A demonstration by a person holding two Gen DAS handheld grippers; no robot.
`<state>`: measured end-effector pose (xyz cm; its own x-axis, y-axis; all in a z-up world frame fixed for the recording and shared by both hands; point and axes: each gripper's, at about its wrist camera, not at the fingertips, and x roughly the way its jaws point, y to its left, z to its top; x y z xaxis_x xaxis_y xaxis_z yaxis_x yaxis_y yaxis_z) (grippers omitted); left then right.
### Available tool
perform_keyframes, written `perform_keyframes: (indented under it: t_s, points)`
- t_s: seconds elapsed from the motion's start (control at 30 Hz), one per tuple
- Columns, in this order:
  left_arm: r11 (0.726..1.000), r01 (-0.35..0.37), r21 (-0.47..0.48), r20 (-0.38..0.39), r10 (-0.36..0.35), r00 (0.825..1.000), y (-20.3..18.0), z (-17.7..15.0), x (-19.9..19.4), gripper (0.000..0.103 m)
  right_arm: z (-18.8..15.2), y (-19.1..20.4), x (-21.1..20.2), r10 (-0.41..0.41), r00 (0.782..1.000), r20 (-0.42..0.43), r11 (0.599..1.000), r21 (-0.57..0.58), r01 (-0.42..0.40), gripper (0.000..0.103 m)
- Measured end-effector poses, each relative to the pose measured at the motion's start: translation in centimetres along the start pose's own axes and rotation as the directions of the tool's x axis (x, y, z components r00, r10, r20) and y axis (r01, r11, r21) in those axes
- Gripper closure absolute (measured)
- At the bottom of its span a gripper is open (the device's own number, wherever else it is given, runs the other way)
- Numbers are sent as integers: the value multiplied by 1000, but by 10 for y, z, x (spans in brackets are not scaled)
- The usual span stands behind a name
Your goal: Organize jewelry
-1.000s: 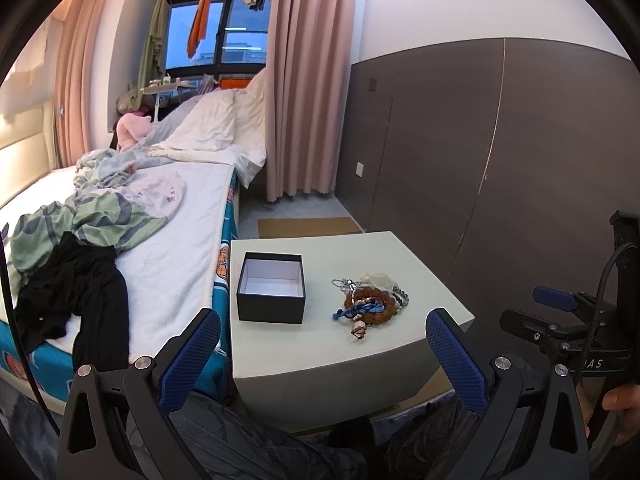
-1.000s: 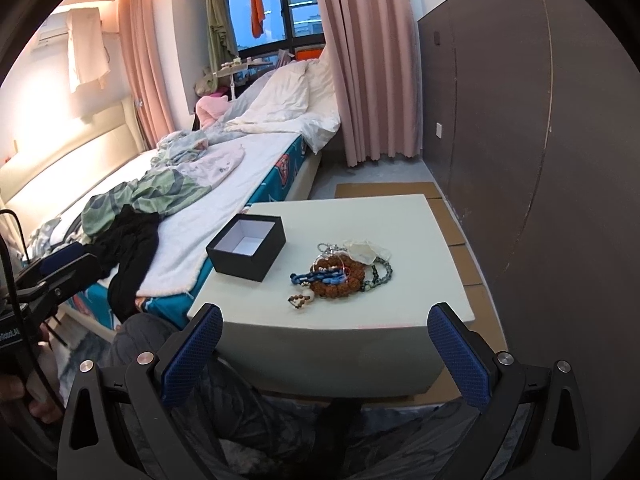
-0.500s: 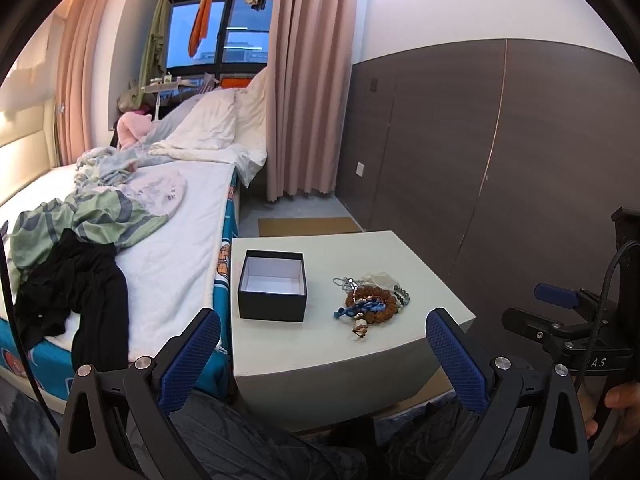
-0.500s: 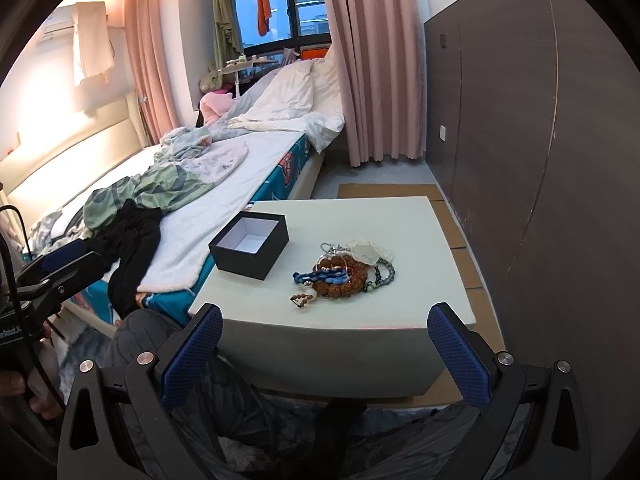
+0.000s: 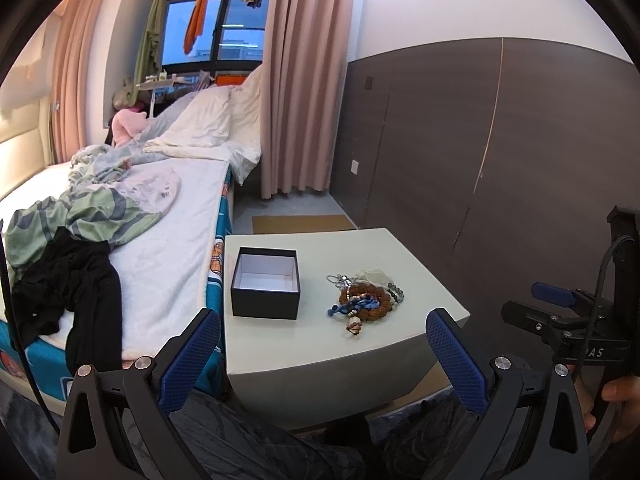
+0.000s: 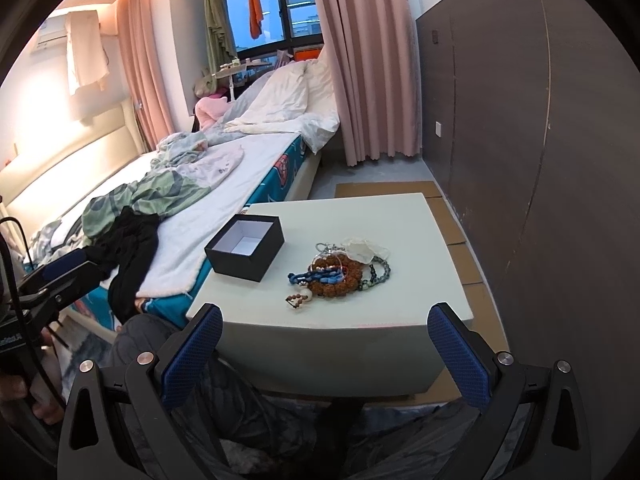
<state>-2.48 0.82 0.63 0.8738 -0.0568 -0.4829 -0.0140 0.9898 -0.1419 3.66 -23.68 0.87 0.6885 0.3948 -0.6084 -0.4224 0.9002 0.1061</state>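
A pile of jewelry (image 5: 362, 298) (image 6: 338, 270) lies on the pale low table (image 5: 404, 256) (image 6: 400, 300): a brown bead bracelet, blue cord, dark green beads, a silver chain. Left of the pile stands an open black box (image 5: 266, 282) (image 6: 245, 248) with a white inside that holds nothing. My left gripper (image 5: 320, 356) hovers open before the table's near edge, nothing between its blue pads. The right gripper (image 6: 326, 354) is open too, short of the table's front; it also shows in the left wrist view (image 5: 560, 308).
A bed (image 5: 160, 240) (image 6: 208, 184) strewn with clothes runs along the table's left side. A dark panelled wall (image 5: 480, 152) stands to the right, pink curtains (image 5: 304, 80) behind. The person's grey-clad knees (image 6: 168, 344) sit below the table front.
Both grippers have drifted slightly closer to the table and the right wrist view has tilted a little lower. Neither gripper's opening has changed and nothing on the table has moved.
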Motion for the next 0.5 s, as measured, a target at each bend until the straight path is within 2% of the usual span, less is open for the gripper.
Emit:
perform_keyframes:
  t_s: [0.33,0.5]
  points:
    - [998,57,11,-66,-57,996,-6,-1,34,1,-1,-25,17,8,1000,-7,998,66,-8,0]
    - [996,84,13,-114,-82,990,-12,4,57,11,1,-41,29,13,1000,-21,995,102,-11,0]
